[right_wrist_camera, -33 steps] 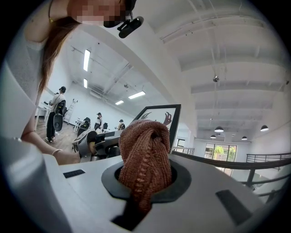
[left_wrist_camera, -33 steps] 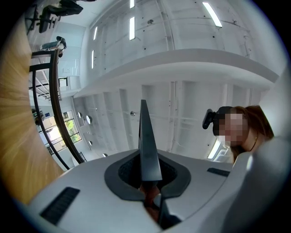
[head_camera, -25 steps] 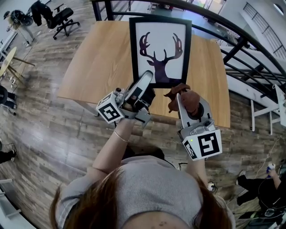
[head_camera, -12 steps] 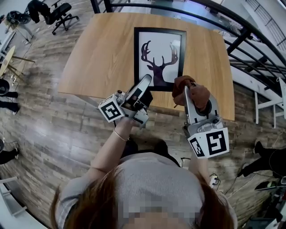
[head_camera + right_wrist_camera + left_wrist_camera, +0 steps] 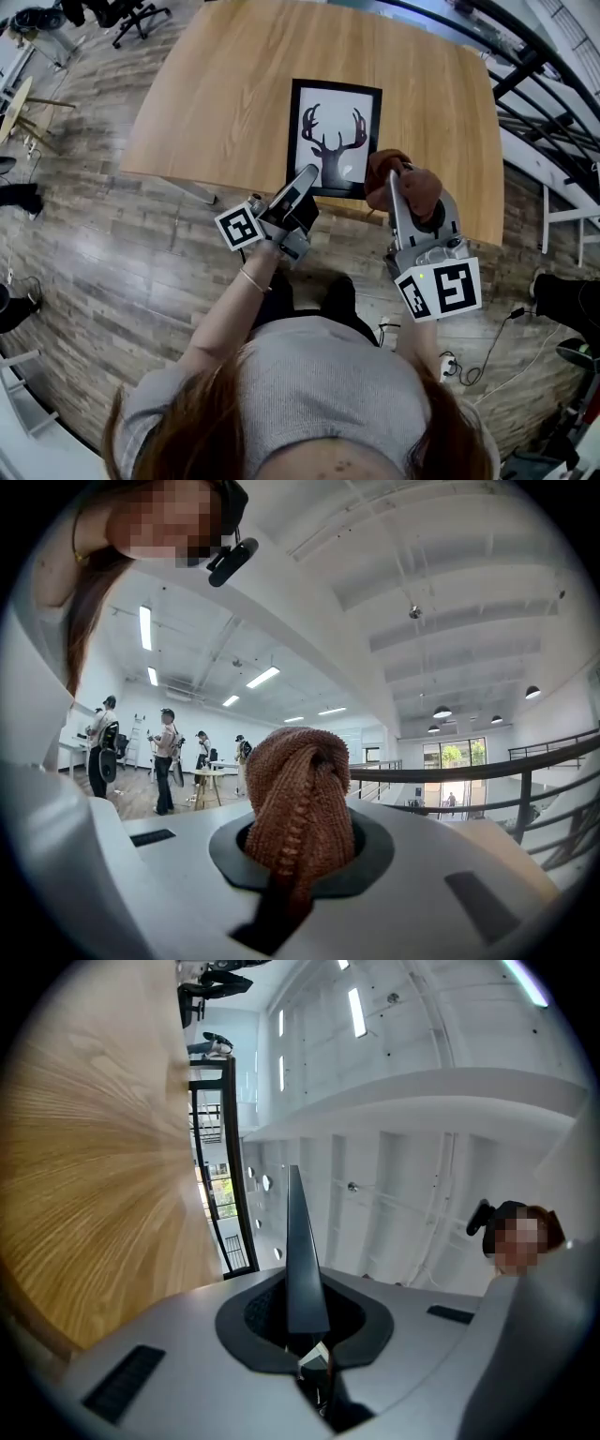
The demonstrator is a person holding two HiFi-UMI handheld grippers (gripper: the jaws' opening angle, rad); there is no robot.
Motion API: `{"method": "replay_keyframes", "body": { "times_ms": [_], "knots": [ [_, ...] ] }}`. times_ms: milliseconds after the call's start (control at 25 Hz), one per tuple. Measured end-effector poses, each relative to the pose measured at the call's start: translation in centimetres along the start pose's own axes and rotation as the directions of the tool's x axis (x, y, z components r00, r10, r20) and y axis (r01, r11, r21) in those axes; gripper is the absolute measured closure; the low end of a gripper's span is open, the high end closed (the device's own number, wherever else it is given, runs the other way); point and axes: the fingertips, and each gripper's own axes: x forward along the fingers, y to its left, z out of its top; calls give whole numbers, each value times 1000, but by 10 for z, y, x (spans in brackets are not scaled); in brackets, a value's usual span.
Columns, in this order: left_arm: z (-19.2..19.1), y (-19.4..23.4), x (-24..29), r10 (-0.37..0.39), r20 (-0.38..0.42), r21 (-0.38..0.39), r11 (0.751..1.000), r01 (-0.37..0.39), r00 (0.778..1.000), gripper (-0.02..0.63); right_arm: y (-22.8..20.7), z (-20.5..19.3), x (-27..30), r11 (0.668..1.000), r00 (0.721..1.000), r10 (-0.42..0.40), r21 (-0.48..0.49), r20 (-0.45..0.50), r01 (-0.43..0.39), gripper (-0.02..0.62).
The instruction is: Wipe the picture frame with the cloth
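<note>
One wooden table fills the upper part of the head view. One black picture frame, showing a deer silhouette, sits by the table's near edge, right of the table's middle. Two grippers reach that same table edge. The left gripper is clamped on the frame's near-left corner. The right gripper, further right along the table's edge, is closed on one brown knitted cloth.

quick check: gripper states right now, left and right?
Left gripper: closed on the edge of the picture frame.
Right gripper: closed on the cloth.
</note>
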Motion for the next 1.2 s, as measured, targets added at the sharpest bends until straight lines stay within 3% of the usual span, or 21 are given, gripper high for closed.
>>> {"method": "replay_keyframes", "body": {
  "times_ms": [200, 400, 1040, 1200],
  "knots": [
    [-8, 25, -14, 78, -8, -32, 996, -79, 997, 583, 1, -7, 4, 1000, 999, 13, 11, -29, -13, 549],
    [-17, 46, -42, 96, 22, -118, 989, -92, 995, 583, 12, -32, 4, 1000, 998, 10, 17, -59, -9, 549],
    [-59, 118, -88, 240, -53, -211, 946, -246, 969, 583, 18, -91, 12, 1000, 985, 1, 17, -172, 2, 549],
    [-61, 130, -94, 252, -45, -244, 935, -256, 967, 583, 17, -96, 14, 1000, 983, 6, 24, -182, -2, 549]
  ]
}}
